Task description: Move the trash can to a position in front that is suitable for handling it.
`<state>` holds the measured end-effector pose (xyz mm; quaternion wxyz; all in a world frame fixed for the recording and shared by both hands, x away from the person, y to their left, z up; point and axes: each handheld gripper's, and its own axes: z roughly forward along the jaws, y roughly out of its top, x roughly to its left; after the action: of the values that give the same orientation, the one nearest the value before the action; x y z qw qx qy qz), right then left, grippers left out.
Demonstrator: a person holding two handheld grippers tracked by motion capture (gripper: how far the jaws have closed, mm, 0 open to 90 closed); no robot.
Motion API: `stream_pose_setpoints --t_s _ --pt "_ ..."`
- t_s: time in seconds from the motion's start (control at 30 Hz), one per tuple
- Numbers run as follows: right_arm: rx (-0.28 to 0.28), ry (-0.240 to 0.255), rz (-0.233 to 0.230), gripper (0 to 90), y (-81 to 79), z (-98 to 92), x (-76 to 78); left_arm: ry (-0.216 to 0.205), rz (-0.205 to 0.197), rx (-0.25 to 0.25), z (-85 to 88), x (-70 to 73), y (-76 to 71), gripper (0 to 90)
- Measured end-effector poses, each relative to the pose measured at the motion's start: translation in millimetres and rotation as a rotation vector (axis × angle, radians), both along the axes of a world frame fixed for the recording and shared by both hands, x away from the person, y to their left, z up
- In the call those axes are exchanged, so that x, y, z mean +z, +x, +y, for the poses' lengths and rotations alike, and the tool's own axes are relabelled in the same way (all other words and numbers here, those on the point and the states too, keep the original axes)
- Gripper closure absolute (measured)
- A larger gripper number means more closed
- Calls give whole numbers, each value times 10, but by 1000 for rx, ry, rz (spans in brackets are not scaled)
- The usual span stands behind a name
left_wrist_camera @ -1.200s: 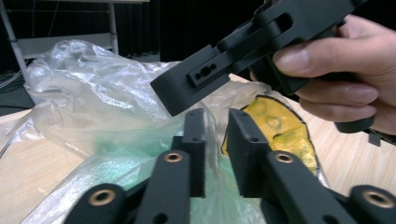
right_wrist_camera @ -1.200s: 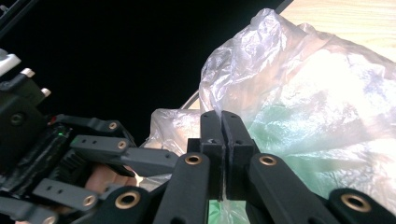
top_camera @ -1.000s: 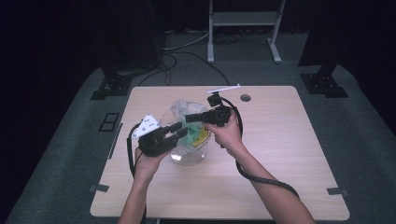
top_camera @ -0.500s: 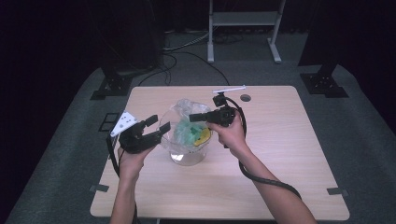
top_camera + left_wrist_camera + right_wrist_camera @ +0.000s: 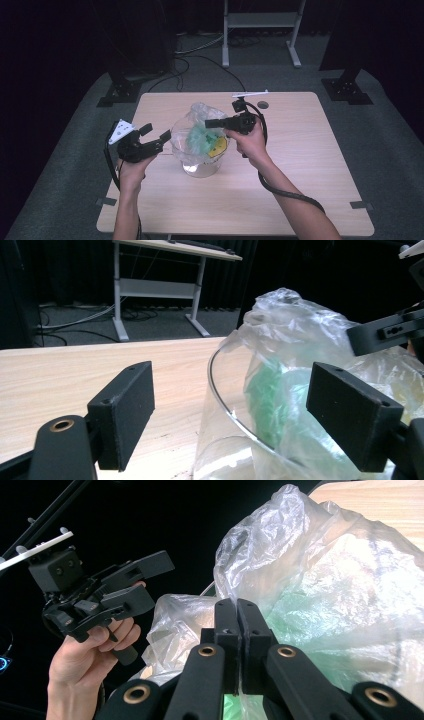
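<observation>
While the clear plastic bag (image 5: 200, 131) sat stuffed into the glass bowl (image 5: 200, 167) near the middle of the bench (image 5: 310, 165), I had the right tongs (image 5: 212, 123) pinched shut on a fold of the film at the bag's upper edge, on the side facing that hand. In the right gripper view the two jaws stood pressed together with the crinkled film caught between them. The left tongs (image 5: 156, 134) had just been opening; they stood wide and empty just beside the bowl's left wall, nothing between the pads (image 5: 127, 412).

Something green (image 5: 202, 137) and a yellow patch (image 5: 218, 146) showed through the film; I could not tell what they were.

Handling notes, as judgement:
- Bag: thin, soft, very light, slippery. It should crumple and stretch rather than lift cleanly, and could tear or slide out of a pinch taken on a single layer. Best hold is a gathered fold near the rim, several layers thick.
- Bowl: stiff, smooth, breakable, likely the heavier piece. It could skid or tip if the bag drags on it. I would steady it with the left tongs at the rim (image 5: 220, 390), one jaw inside and one outside, closing gently.
</observation>
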<state>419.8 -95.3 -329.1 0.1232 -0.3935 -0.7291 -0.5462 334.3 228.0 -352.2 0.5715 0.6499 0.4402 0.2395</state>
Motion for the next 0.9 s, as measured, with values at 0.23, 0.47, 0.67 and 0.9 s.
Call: stream_pose_setpoints --t_s 0.23,0.47,0.67,0.9 --pt "0 5 -5 892 -4 -17 28 0 16 12 39 -39 23 171" --pt "3 12 -18 892 -21 -24 77 -3 30 34 72 -71 47 124" --pt "4 24 -30 892 -42 -36 150 -7 41 45 95 -93 58 105" --pt "4 41 -51 892 -62 -59 257 2 48 54 100 -107 67 100"
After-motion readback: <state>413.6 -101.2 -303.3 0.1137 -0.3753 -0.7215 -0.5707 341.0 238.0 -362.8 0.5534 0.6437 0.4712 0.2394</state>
